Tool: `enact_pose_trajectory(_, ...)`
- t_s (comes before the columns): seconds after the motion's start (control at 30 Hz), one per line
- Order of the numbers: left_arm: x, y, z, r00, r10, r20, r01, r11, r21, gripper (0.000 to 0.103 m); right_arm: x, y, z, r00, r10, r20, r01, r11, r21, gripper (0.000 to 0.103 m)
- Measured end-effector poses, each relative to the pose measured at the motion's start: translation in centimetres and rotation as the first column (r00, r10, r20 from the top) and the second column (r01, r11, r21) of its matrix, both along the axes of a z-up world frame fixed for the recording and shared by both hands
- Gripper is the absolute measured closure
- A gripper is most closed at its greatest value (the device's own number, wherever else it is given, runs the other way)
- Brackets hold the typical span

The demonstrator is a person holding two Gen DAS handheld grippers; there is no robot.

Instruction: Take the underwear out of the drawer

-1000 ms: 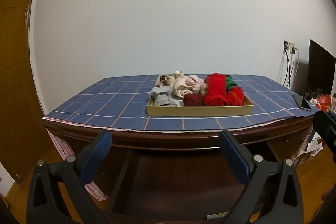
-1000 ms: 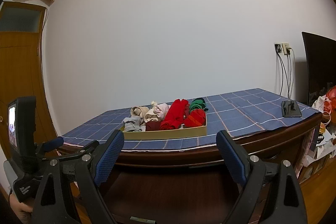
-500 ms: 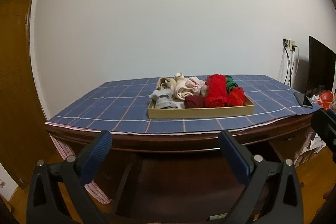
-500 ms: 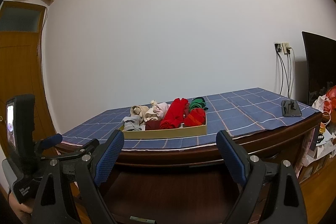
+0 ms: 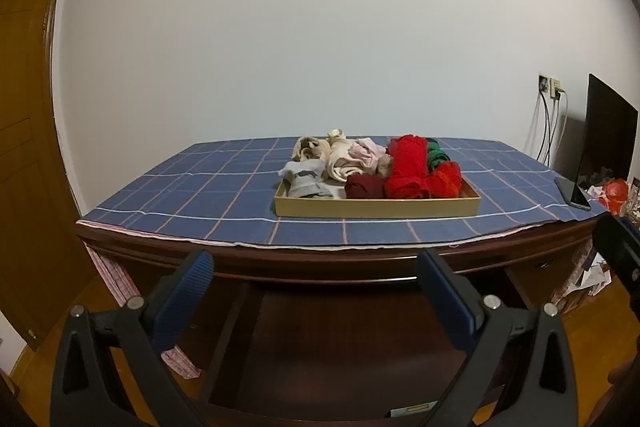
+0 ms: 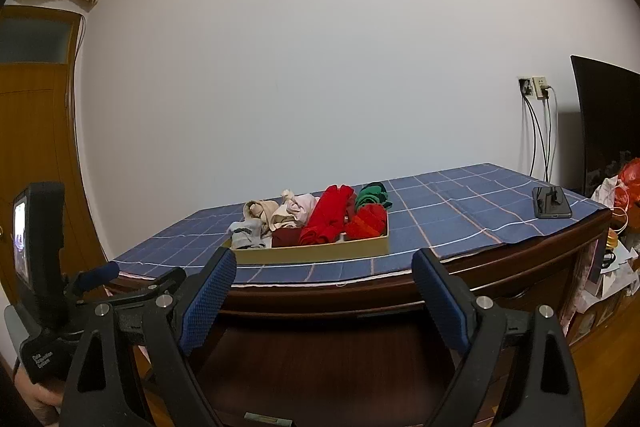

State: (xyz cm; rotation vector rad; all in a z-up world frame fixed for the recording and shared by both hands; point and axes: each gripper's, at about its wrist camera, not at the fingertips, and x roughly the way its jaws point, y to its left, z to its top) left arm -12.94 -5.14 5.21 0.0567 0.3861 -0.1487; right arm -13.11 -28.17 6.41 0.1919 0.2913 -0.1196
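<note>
A shallow tan cardboard drawer tray (image 5: 376, 207) sits on the blue checked tablecloth (image 5: 208, 195) of a dark wooden desk (image 5: 320, 263), heaped with rolled underwear (image 5: 406, 167): grey and cream pieces at its left end, pale pink behind, a dark maroon roll at the front, bright red rolls in the middle and right, and a green piece at the back. In the right wrist view the same tray (image 6: 320, 253) lies near the desk's front edge, with its clothing pile (image 6: 328, 215) rising above the rim.

The left gripper (image 5: 316, 291), black-framed with blue textured pads, hangs in front of the desk and below its edge, jaws spread wide with nothing between them. The right gripper (image 6: 320, 291) is posed the same way, its jaws wide apart and empty, well short of the tray. The left gripper's body also shows at the lower left of the right wrist view (image 6: 96, 279).

Compared with the frames from a second ago, the right wrist view is practically unchanged, and neither gripper's spread has altered. In the left wrist view the desk and tray have slid slightly lower and to the right in the frame; nothing in the tray has been disturbed.

A black smartphone (image 6: 551, 202) lies on the cloth at the desk's right end, near a dark flat monitor (image 6: 604, 123) and white wall sockets (image 6: 536, 87) with cables hanging down.
</note>
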Motion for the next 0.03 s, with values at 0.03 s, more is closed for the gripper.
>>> enact_pose_trajectory(0.03,0.02,0.00,0.01,1.000,0.000,-0.001,0.000,1.000,0.001,0.000,0.04,-0.04,-0.01,1.000,0.002,-0.003,-0.002,1.000,0.003,0.012)
